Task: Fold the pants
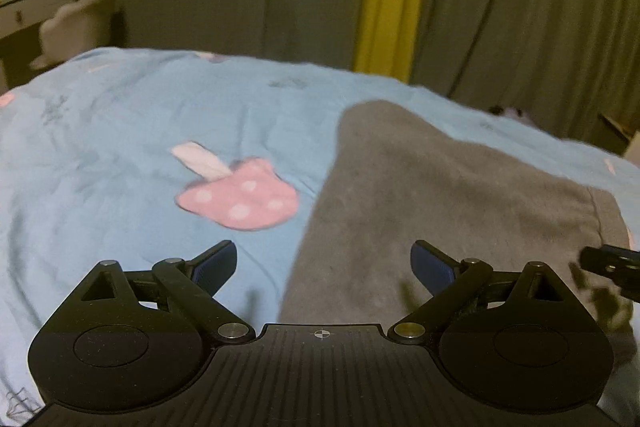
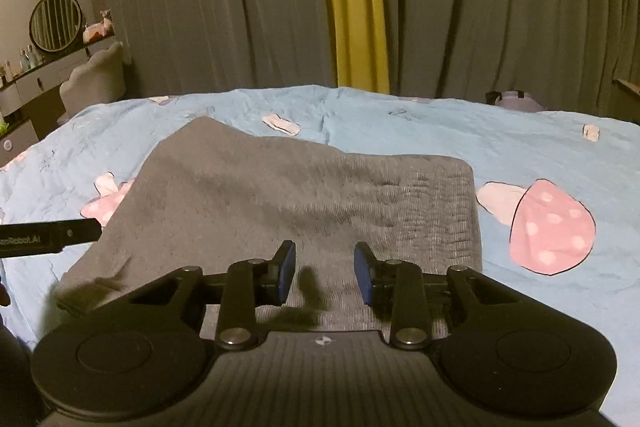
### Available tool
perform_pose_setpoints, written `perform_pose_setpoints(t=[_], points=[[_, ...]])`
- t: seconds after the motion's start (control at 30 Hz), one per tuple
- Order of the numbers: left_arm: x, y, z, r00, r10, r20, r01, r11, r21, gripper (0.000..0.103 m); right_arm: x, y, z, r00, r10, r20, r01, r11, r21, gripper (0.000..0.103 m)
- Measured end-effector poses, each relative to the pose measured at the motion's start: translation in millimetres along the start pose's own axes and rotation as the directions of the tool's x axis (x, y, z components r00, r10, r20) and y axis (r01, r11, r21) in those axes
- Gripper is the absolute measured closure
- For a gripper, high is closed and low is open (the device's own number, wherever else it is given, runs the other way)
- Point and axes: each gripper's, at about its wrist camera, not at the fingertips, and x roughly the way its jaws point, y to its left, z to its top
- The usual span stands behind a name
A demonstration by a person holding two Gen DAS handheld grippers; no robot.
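Grey pants point(image 1: 440, 187) lie folded flat on the bed, with the ribbed waistband point(image 2: 440, 211) at the right in the right wrist view. My left gripper point(image 1: 325, 263) hovers wide open over the pants' left edge, half above bare sheet, holding nothing. My right gripper point(image 2: 325, 273) hangs just above the near part of the pants point(image 2: 280, 195). Its jaws are narrowed but apart, and only the cloth below shows through the gap. Each gripper shows at the edge of the other's view: the right gripper point(image 1: 612, 267) and the left gripper point(image 2: 48, 235).
The bed has a light blue sheet point(image 2: 400, 123) printed with pink mushrooms point(image 1: 240, 195). Grey curtains with a yellow strip point(image 2: 356, 7) hang behind it. A vanity with a round mirror point(image 2: 56, 21) and a padded chair point(image 2: 96, 79) stand at the far left.
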Motion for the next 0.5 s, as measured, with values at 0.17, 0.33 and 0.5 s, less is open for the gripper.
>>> perform_pose_setpoints(t=[0.17, 0.33, 0.5], points=[[28, -17, -6, 0.979, -0.029, -0.204, 0.05, 0.994, 0.099, 0.004, 5, 10, -3, 0.999, -0.016, -0.04, 0.013, 0.997, -0.073, 0.059], [32, -8, -5, 0.972, -0.055, -0.23, 0.064, 0.997, 0.031, 0.002, 4, 10, -2, 0.999, 0.009, -0.042, -0.012, 0.997, -0.074, 0.049], [34, -6, -6, 0.97, -0.059, -0.238, 0.062, 0.998, 0.008, 0.001, -1, -2, 2, 0.996, 0.078, -0.04, -0.079, 0.997, -0.017, 0.037]])
